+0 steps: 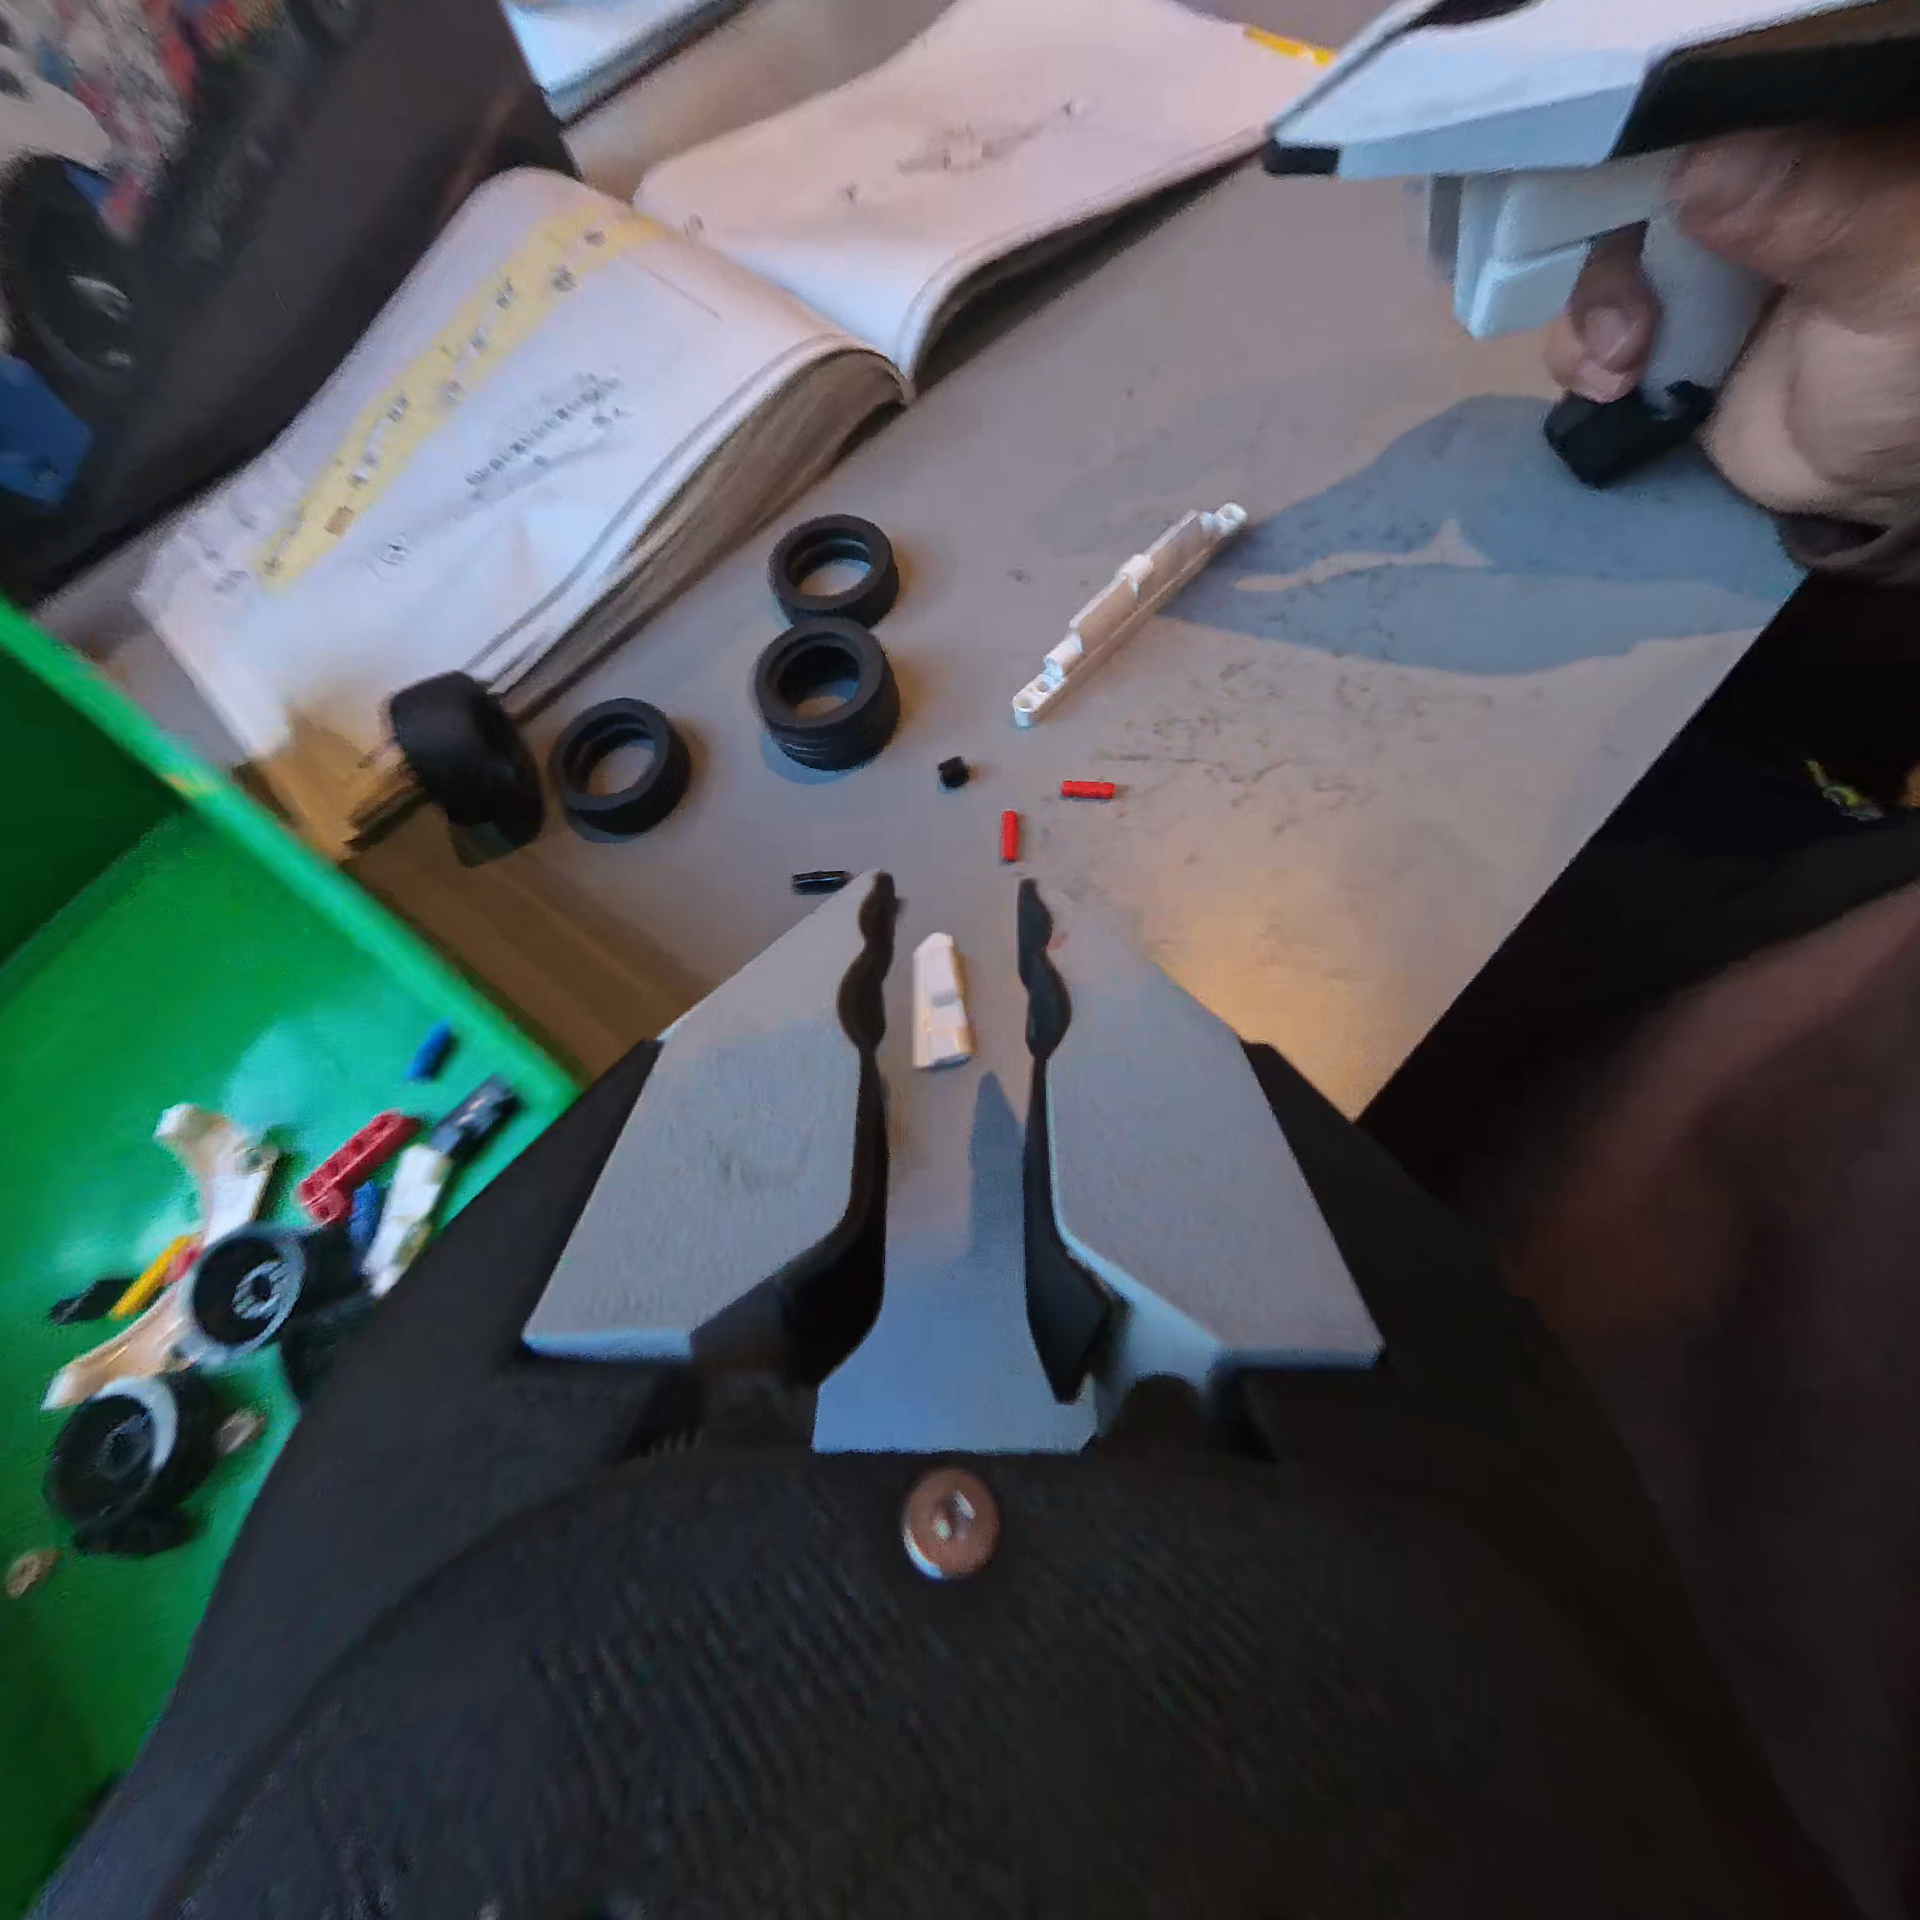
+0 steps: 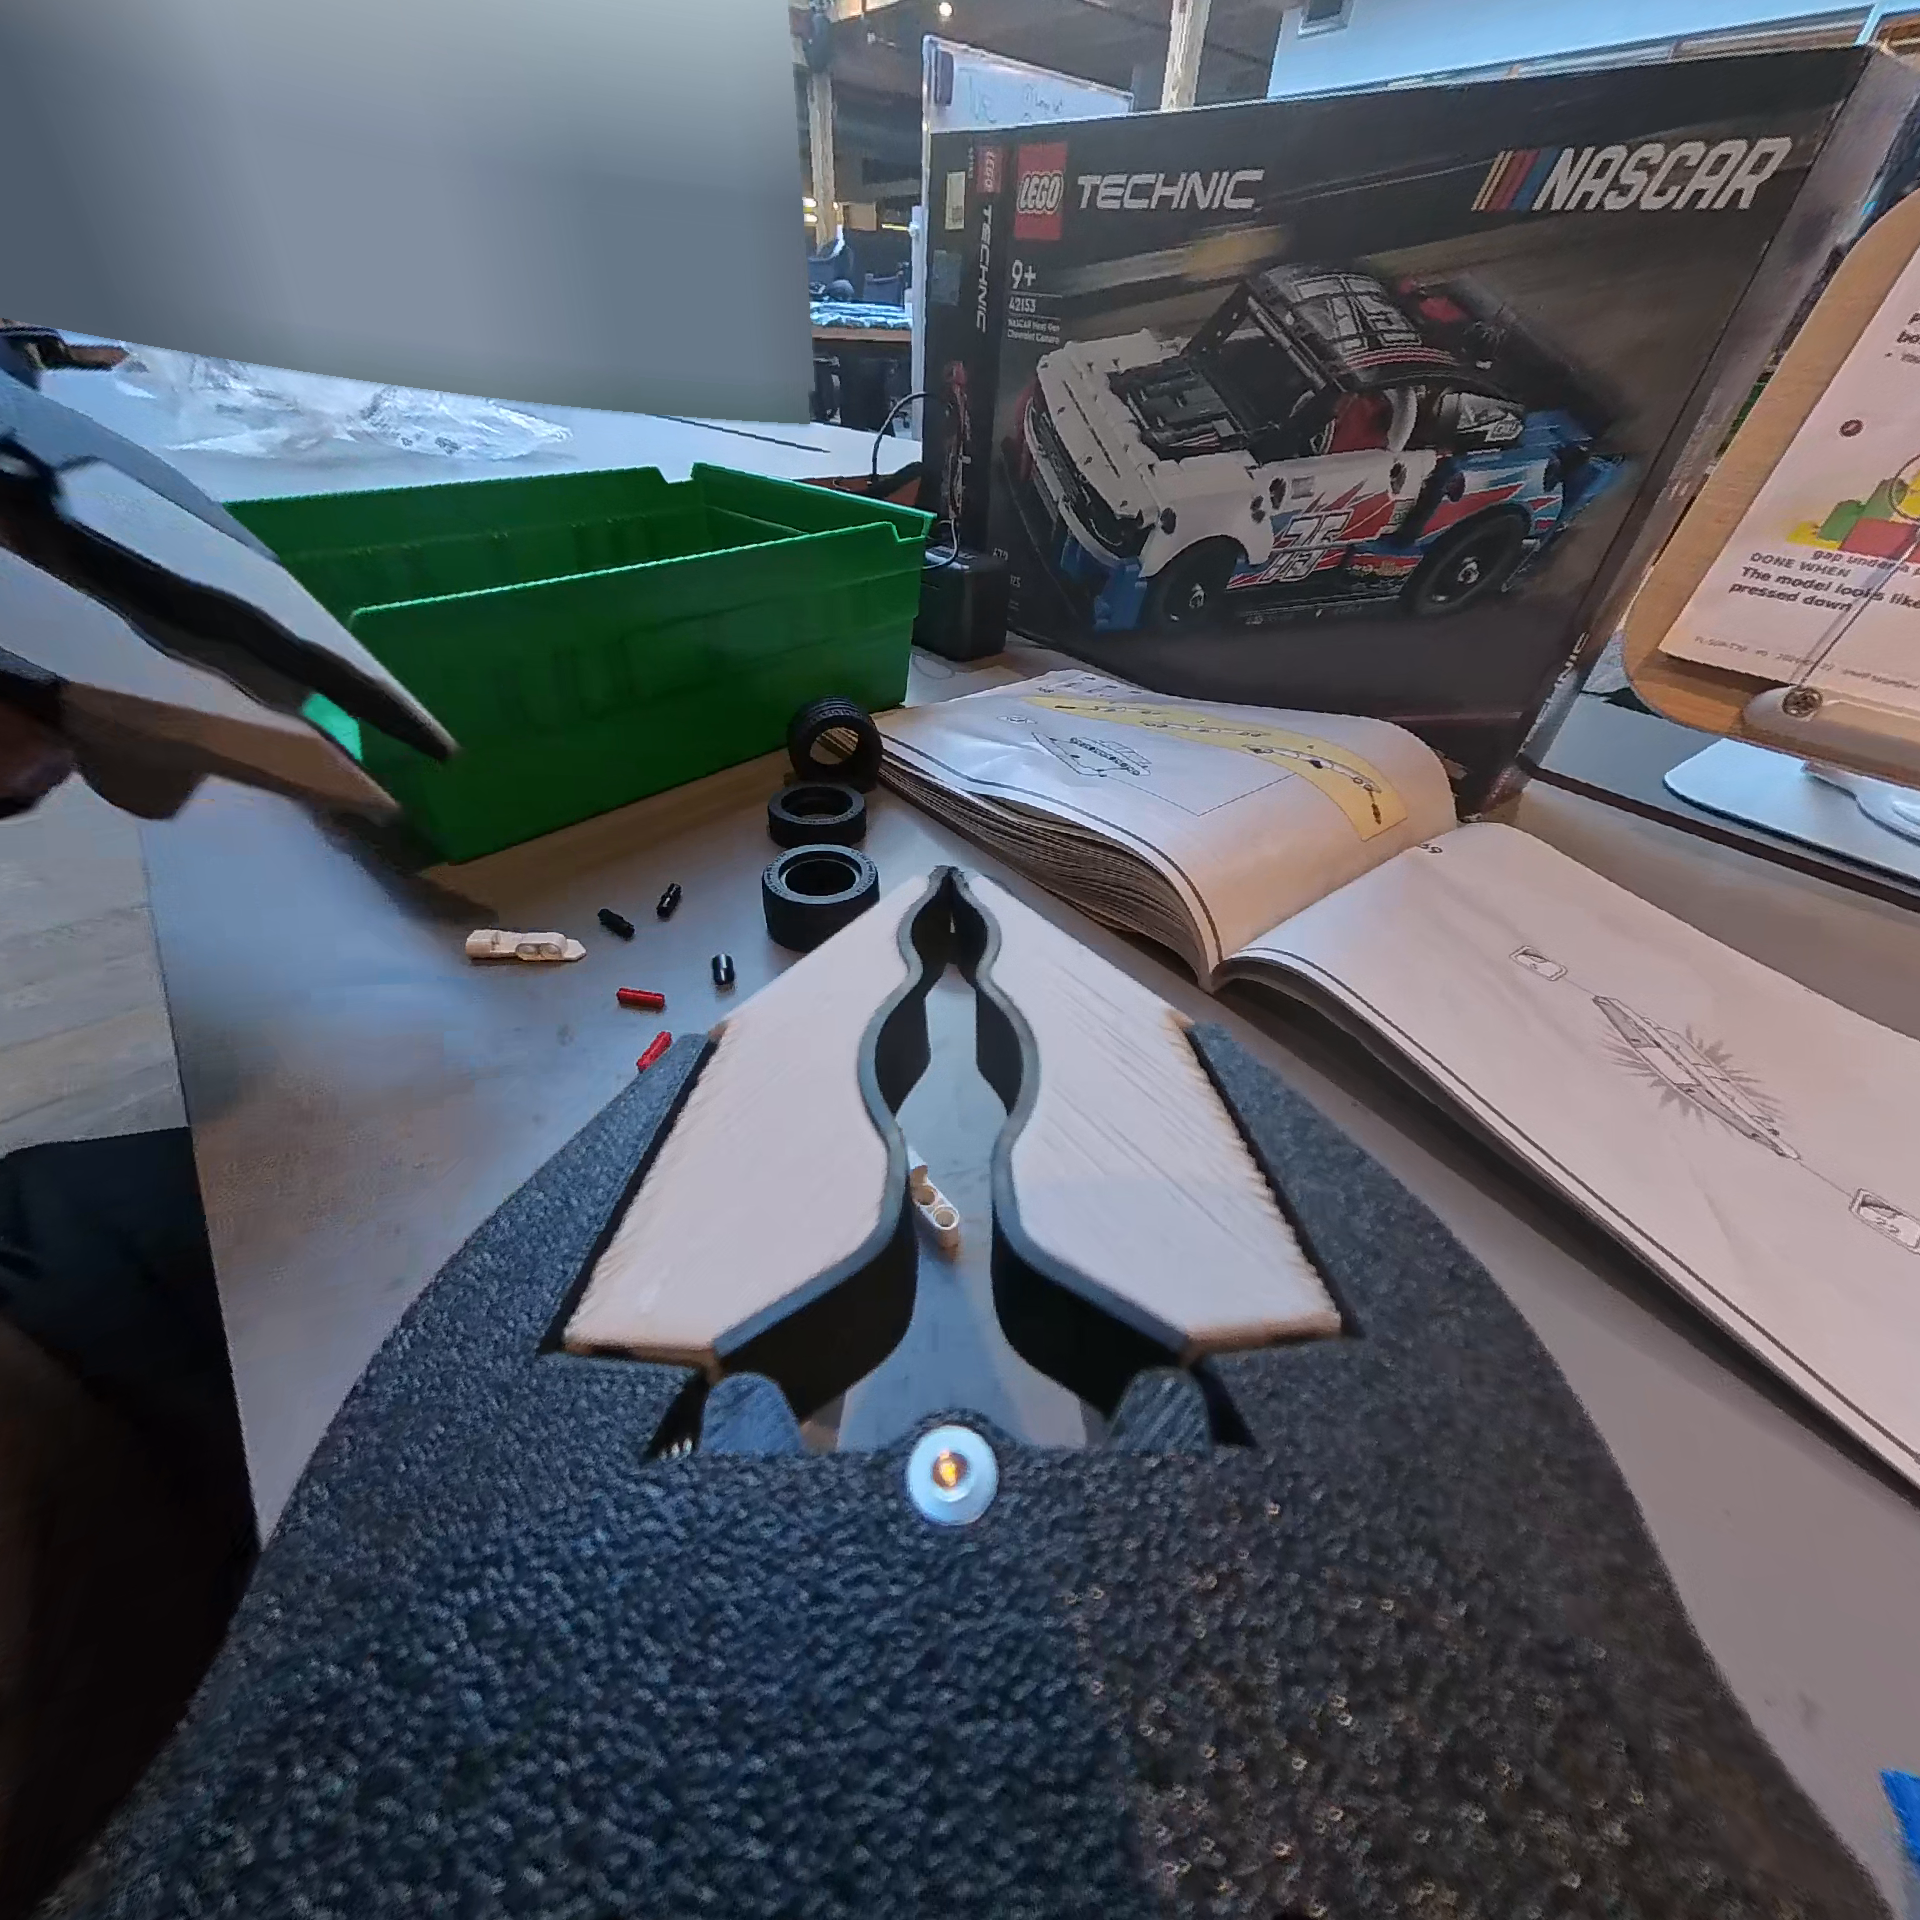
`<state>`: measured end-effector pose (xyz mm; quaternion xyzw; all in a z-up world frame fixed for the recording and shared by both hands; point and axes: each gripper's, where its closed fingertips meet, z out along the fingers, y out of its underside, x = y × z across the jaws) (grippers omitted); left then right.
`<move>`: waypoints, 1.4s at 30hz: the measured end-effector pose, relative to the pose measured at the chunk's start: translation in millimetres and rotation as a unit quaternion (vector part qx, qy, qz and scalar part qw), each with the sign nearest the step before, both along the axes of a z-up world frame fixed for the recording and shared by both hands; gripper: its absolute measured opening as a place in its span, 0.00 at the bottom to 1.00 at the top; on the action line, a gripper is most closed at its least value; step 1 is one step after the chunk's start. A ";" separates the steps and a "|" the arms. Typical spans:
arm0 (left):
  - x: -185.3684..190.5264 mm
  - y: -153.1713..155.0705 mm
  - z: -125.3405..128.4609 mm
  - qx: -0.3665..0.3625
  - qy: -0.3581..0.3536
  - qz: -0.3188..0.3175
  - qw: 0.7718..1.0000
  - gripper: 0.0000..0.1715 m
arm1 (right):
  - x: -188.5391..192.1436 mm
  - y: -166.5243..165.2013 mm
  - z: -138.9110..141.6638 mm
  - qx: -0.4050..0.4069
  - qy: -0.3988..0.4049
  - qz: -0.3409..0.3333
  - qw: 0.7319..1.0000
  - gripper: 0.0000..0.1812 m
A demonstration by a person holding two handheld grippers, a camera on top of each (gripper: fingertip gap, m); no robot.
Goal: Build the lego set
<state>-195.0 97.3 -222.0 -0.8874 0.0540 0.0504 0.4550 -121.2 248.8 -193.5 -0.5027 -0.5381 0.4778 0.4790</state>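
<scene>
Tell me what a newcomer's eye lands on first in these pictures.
First the bright green bin at the far left of the table, with the big set box showing a race car standing upright behind the open instruction book. Next, four black tyres sit beside the book, with small red pins scattered nearby. Closest, the left gripper hangs open over a small white piece.

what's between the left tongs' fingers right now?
In the left wrist view, a short white piece lies on the table in the gap of the open left tongs; neither finger touches it. Two red pins lie just beyond the tips.
</scene>
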 end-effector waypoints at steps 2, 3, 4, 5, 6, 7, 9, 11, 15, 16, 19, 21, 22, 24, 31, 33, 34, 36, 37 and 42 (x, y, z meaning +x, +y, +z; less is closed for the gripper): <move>-21.5 -16.3 14.2 0.033 0.008 0.045 0.998 0.12 | 0.0 1.4 -0.1 0.001 0.000 -0.004 1.000 0.00; -33.9 -24.7 21.0 0.050 0.005 0.067 0.996 0.12 | -0.2 1.9 -0.5 0.001 -0.001 -0.005 1.000 0.00; -43.7 -32.4 28.4 0.071 -0.004 0.081 0.994 0.06 | -0.5 2.5 -1.0 0.002 -0.003 -0.007 1.000 0.00; -56.6 -39.6 36.4 0.096 -0.009 0.103 0.990 0.11 | -1.0 3.4 -1.4 0.004 -0.004 -0.010 1.000 0.00; -70.3 -47.0 42.2 0.112 -0.010 0.126 0.986 0.19 | -1.6 4.1 -1.9 0.006 -0.006 -0.013 1.000 0.00; -79.6 -53.0 46.6 0.121 -0.015 0.136 0.983 0.17 | -2.5 4.7 -2.6 0.008 -0.008 -0.016 1.000 0.00; -92.3 -60.5 55.9 0.138 -0.024 0.142 0.980 0.18 | -4.3 6.0 -4.6 0.014 -0.015 -0.021 1.000 0.00; -102.9 -64.6 60.7 0.147 -0.023 0.146 0.978 0.18 | -6.2 6.2 -6.6 0.020 -0.022 -0.024 0.999 0.00; -117.2 -66.4 47.7 0.120 -0.015 0.152 0.981 0.19 | -9.2 6.3 -10.2 0.033 -0.034 -0.030 0.998 0.00; -119.5 -67.6 45.2 0.116 -0.009 0.155 0.981 0.18 | -9.6 6.1 -10.7 0.036 -0.035 -0.031 0.998 0.00; -132.3 -80.1 47.7 0.116 0.020 0.176 0.977 0.16 | -9.9 6.2 -11.4 0.040 -0.037 -0.034 0.998 0.00; -154.6 -98.9 56.4 0.121 0.048 0.223 0.966 0.07 | -10.3 6.7 -12.1 0.040 -0.039 -0.035 0.998 0.00; -166.5 -108.5 62.0 0.127 0.055 0.249 0.959 0.02 | -10.7 7.1 -12.5 0.040 -0.041 -0.036 0.998 0.00; -180.1 -117.2 67.3 0.130 0.038 0.263 0.955 0.03 | -12.0 7.9 -13.6 0.041 -0.044 -0.037 0.998 0.00; -183.0 -100.6 40.6 0.086 -0.002 0.231 0.969 0.04 | -18.0 7.4 -19.9 0.055 -0.065 -0.038 0.996 0.01; -179.9 -94.4 30.5 0.075 0.006 0.226 0.971 0.03 | -18.1 6.0 -19.8 0.068 -0.064 -0.042 0.995 0.01; -178.4 -91.6 27.2 0.074 0.009 0.224 0.972 0.03 | -18.4 5.3 -20.4 0.071 -0.066 -0.041 0.994 0.01; -171.9 -85.1 22.8 0.081 0.002 0.213 0.974 0.03 | -19.5 4.3 -22.2 0.073 -0.072 -0.038 0.994 0.01; -168.7 -82.5 20.6 0.084 -0.002 0.207 0.975 0.03 | -20.1 3.6 -23.3 0.075 -0.075 -0.036 0.994 0.01; -170.0 -80.0 0.5 0.068 -0.011 0.208 0.976 0.04 | -34.8 -13.9 -28.6 0.097 -0.092 -0.006 0.991 0.01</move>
